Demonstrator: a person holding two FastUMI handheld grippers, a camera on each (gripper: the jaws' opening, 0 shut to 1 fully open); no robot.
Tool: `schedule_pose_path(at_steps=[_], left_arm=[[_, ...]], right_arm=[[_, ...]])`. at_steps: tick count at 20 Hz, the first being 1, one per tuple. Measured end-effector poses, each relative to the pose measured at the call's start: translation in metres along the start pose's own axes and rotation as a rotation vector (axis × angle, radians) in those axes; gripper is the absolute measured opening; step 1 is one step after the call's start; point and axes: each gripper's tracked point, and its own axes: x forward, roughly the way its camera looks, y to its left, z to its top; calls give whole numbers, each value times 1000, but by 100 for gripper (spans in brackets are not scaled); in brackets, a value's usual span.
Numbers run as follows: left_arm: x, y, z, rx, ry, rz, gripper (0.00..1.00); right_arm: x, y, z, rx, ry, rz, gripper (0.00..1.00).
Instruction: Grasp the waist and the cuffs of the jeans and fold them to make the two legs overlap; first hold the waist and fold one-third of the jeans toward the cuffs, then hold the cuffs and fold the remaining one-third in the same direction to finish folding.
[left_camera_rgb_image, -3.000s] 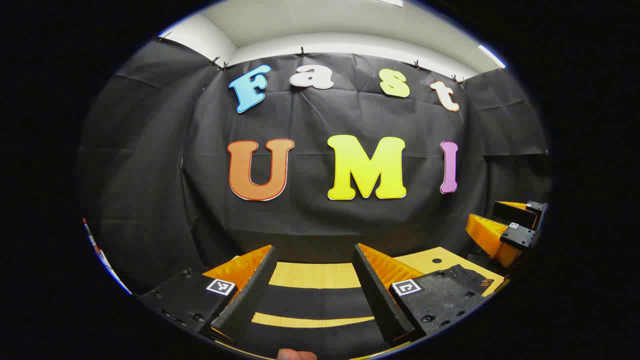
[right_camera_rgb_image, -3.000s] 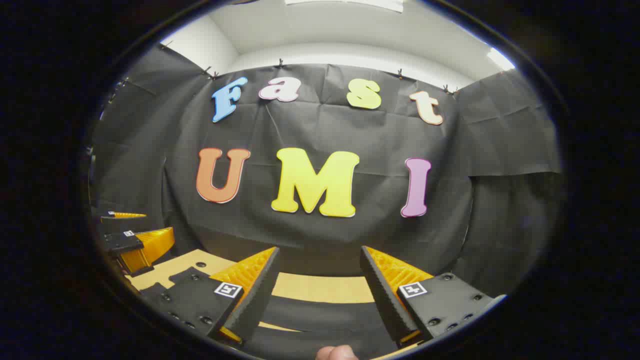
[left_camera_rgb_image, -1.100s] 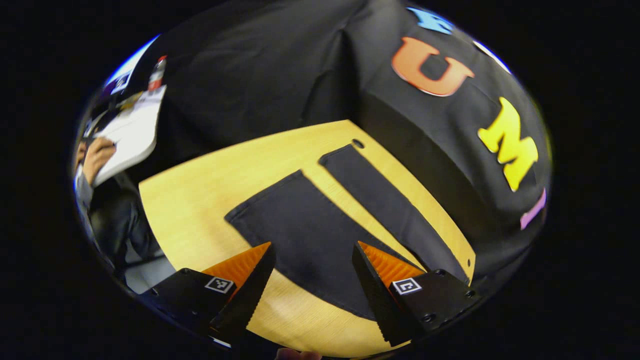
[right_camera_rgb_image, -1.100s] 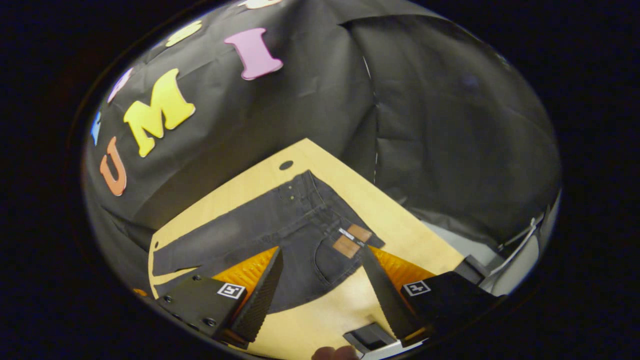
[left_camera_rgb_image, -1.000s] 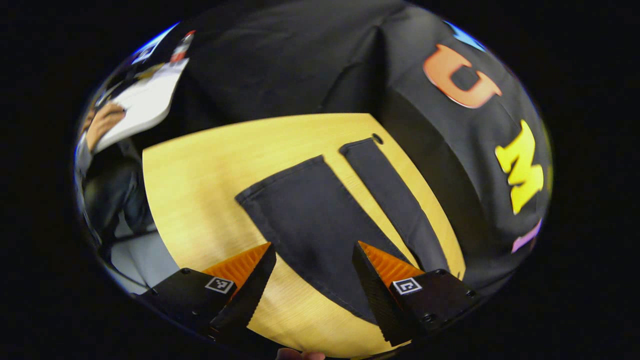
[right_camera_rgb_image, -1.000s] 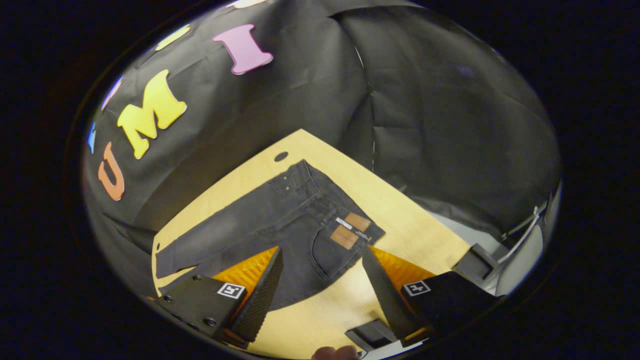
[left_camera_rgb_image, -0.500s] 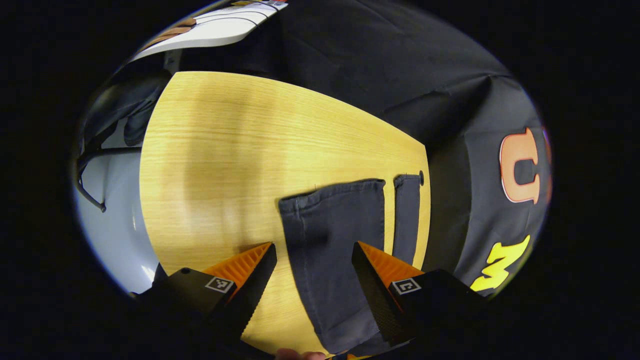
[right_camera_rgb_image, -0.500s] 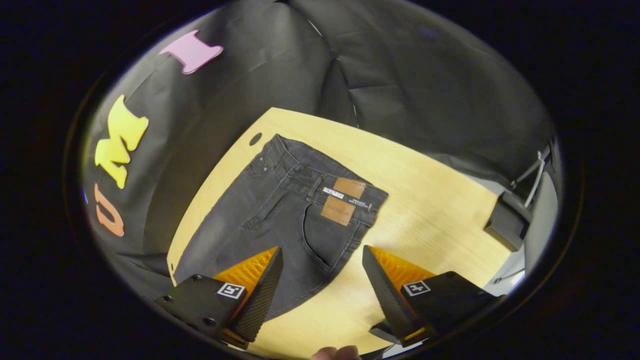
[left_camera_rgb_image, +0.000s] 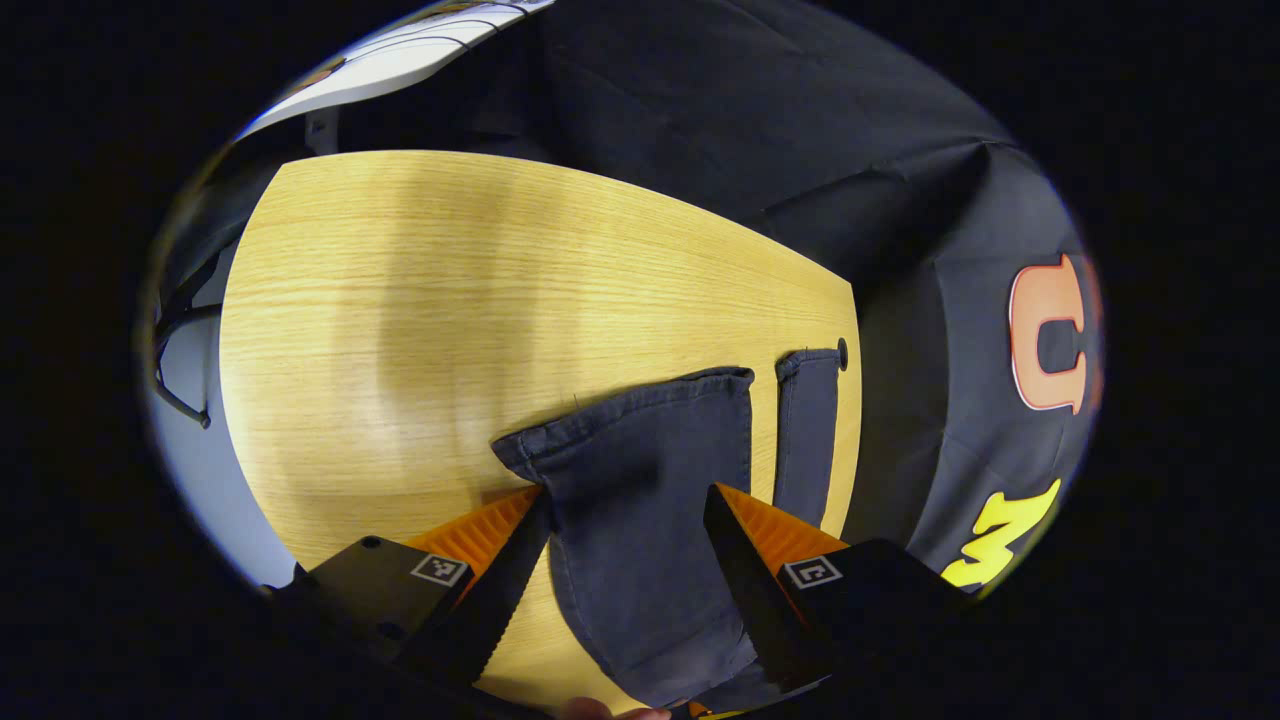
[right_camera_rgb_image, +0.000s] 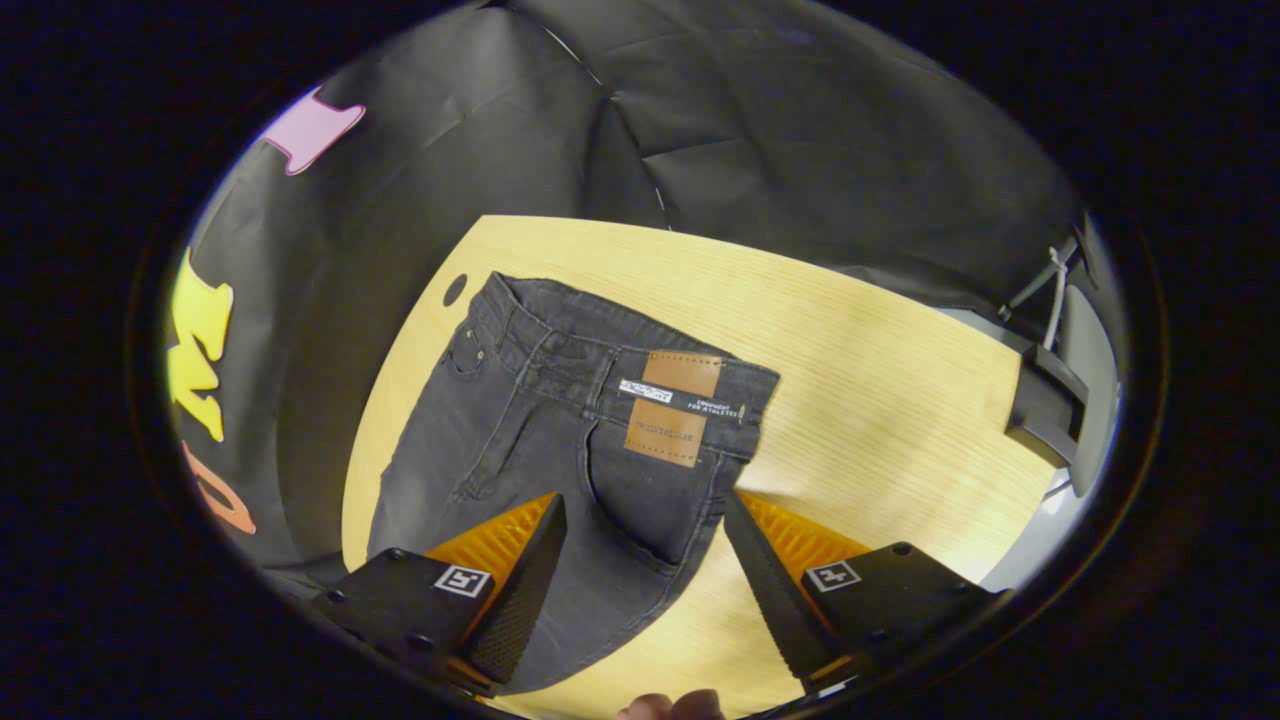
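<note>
left gripper (left_camera_rgb_image: 625, 520) gaped over near cuff (left_camera_rgb_image: 620, 425) | right gripper (right_camera_rgb_image: 645, 530) gaped, empty, near waist (right_camera_rgb_image: 620, 375) | risk: pinching 1 layer, legs misalign

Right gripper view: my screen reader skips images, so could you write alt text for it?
The open right gripper hovers over the waist end of dark jeans lying flat on a wooden table, brown patches at the waistband facing up. Black cloth hangs behind the table.
</note>
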Motion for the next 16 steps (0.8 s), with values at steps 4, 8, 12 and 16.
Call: schedule_pose_path(at_steps=[4, 8, 12, 16], left_arm=[[12, -4, -2, 13, 21, 62, 94], [18, 1, -3, 50, 29, 141, 64], [20, 8, -5, 33, 50, 171, 23], [17, 1, -5, 39, 72, 120, 7]], right_arm=[[7, -5, -2, -24, 32, -132, 91], [8, -21, -1, -73, 40, -296, 66], [8, -27, 2, -2, 17, -308, 22], [6, -27, 4, 86, 32, -241, 3]])
